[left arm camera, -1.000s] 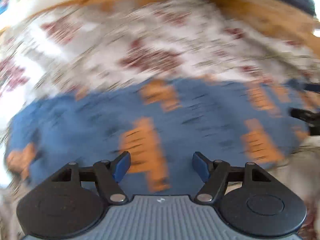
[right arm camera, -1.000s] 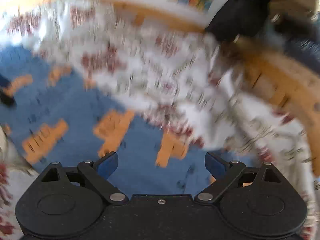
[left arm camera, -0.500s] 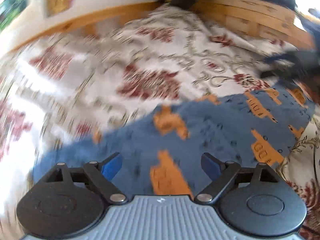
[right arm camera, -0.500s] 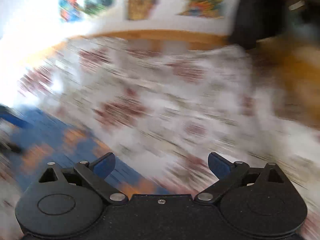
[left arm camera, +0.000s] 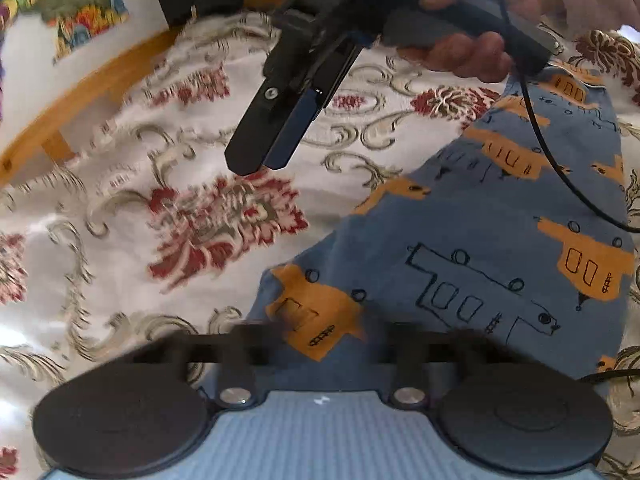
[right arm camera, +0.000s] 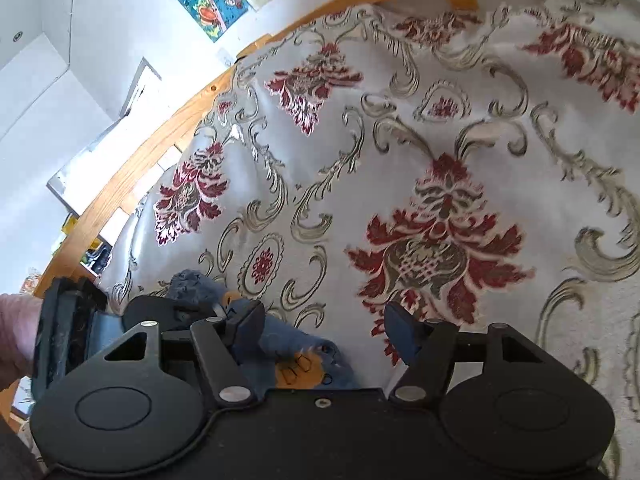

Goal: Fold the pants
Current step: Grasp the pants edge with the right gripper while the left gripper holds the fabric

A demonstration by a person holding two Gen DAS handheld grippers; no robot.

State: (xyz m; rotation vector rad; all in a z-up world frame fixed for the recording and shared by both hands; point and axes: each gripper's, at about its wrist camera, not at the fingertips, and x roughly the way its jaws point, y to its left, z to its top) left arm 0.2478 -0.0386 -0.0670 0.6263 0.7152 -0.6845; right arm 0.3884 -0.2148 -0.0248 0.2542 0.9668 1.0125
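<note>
Blue pants (left arm camera: 480, 240) with orange block prints lie flat on the floral bedspread (left arm camera: 200, 220) — right gripper (right arm camera: 324, 320) fingers parted, empty; left gripper (left arm camera: 320, 344) blurred, state indeterminable.

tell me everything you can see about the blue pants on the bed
The pants look like soft blue knit cotton, printed with orange blocks and black line-drawn vehicle shapes. They lie flat in a compact rounded shape on the patterned bedspread, apparently already folded. A thin black cable crosses above them. In the left wrist view the left tool's blurred front sits over their near edge; whether it touches them is unclear. The right tool hangs beyond them over bare bedspread, clear of the fabric.
</note>
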